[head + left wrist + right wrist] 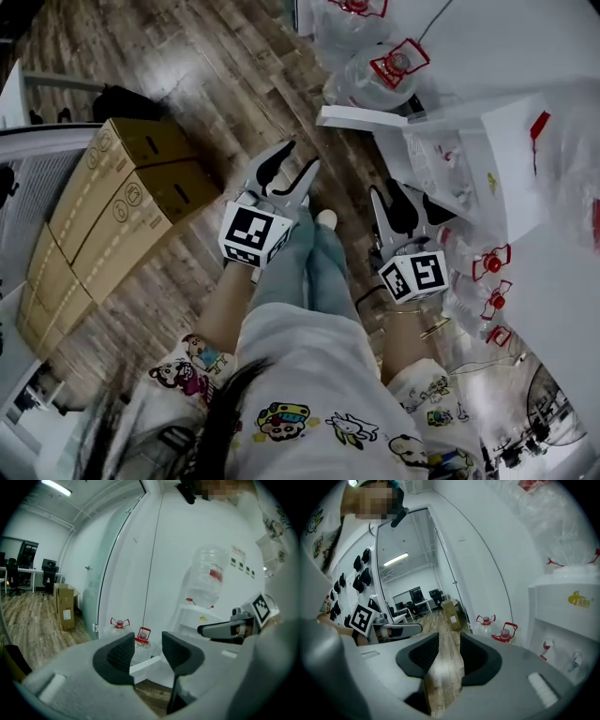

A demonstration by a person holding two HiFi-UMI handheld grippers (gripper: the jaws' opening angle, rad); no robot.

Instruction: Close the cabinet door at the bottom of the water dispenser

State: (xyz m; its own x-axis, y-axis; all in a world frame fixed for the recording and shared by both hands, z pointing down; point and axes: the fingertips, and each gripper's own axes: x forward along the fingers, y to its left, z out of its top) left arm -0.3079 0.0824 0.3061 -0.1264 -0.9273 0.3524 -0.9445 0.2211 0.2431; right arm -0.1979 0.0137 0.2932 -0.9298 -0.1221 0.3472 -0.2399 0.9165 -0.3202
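Left hand-held gripper (300,157) and right hand-held gripper (389,192) are both hanging with jaws apart, ridged black pads gripping nothing. The flat white door (366,118) is sticking out open from the boxy dispenser (506,141) over the wood-plank floor (187,56) — just ahead of the right one.

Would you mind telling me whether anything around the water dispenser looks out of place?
Yes: the cabinet door at the bottom of the water dispenser stands swung open instead of shut. Nothing looks spilled or damaged.
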